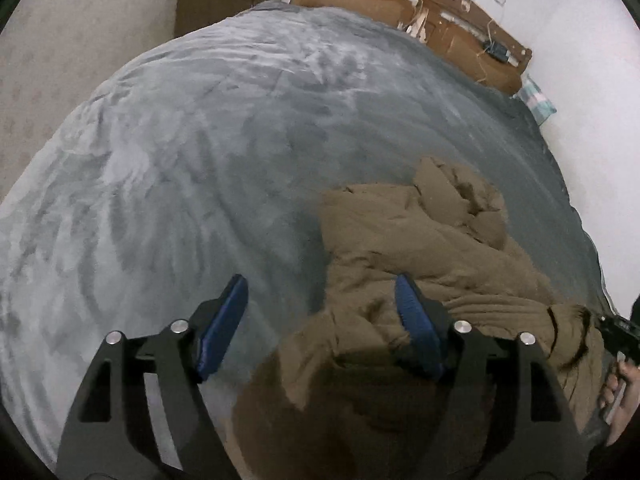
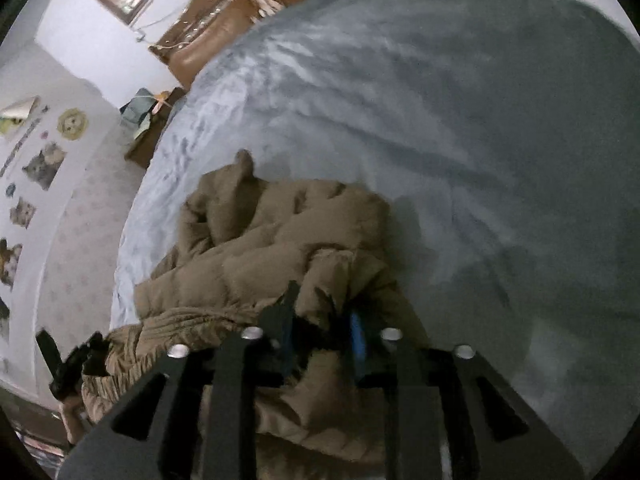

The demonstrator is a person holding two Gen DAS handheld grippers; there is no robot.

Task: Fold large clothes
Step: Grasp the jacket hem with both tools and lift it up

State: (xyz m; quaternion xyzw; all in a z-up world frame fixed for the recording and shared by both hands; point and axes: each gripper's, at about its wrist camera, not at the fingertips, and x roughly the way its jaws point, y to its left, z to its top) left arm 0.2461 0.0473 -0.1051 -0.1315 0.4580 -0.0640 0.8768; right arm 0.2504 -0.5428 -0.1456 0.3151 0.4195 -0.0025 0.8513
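Note:
A brown puffy jacket (image 1: 420, 248) lies crumpled on a grey bed cover (image 1: 200, 140). My left gripper (image 1: 320, 304) is open, its blue pads spread wide; a fold of the jacket bulges up between the jaws without being clamped. In the right wrist view the jacket (image 2: 272, 248) lies in a heap, and my right gripper (image 2: 322, 328) is shut on a bunch of its fabric near the ribbed hem (image 2: 180, 324). The other gripper shows at the frame edge in each view.
A brown padded headboard (image 1: 400, 12) stands at the far end of the bed. A wooden nightstand (image 1: 216, 4) with papers stands beside it. A wall with animal pictures (image 2: 40, 168) runs along the left in the right wrist view. The bed edge (image 2: 128, 248) runs close to the jacket.

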